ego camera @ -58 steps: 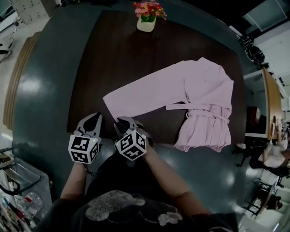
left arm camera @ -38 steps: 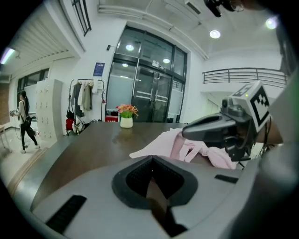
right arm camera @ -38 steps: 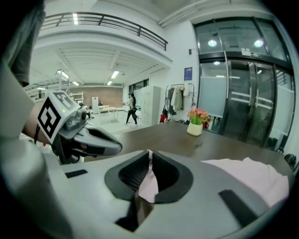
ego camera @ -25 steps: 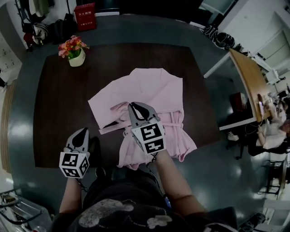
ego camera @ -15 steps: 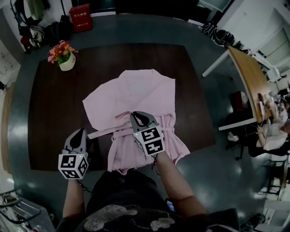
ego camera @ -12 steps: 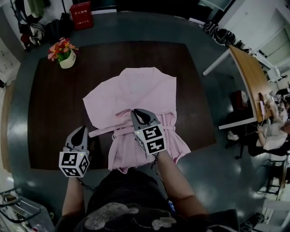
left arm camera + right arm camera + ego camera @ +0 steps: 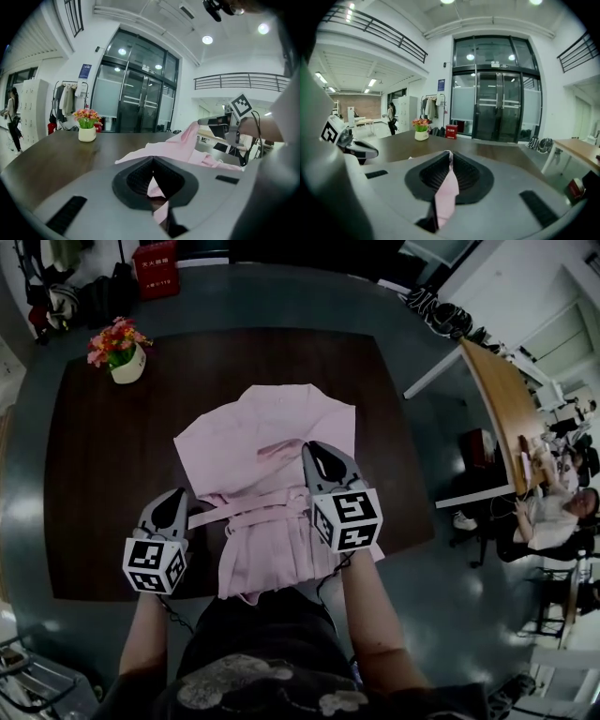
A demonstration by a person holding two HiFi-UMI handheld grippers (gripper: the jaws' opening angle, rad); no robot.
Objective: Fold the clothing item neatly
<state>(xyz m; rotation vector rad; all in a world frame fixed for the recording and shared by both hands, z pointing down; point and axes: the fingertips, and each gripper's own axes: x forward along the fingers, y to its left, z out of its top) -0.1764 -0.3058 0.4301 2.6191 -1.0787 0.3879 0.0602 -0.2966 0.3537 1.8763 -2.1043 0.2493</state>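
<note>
Fabric of the pink garment [image 7: 446,187] is pinched thin between the closed jaws of the right gripper [image 7: 449,155], with a narrow fold trailing back from the tips. Below and to the left of that gripper, the rest of the garment lies on the dark bench [image 7: 103,484]. Its collar end points away from the person, its hem end is nearest them, and a belt [image 7: 248,512] crosses the waist. The left gripper [image 7: 152,160] sits just beside the belt's left end with its jaws together. Pink shows through the hollow behind its tips, but this reads as cloth lying underneath rather than anything gripped. The garment looks light, limp and thin. It will likely drape from a pinch, sag between two holds and crease wherever it is dropped, and the loose belt may drag or slip askew. The best holds, I judge, are edges or corners of a doubled layer, such as a shoulder or hem corner, taken well apart so the fold line stays straight.
</note>
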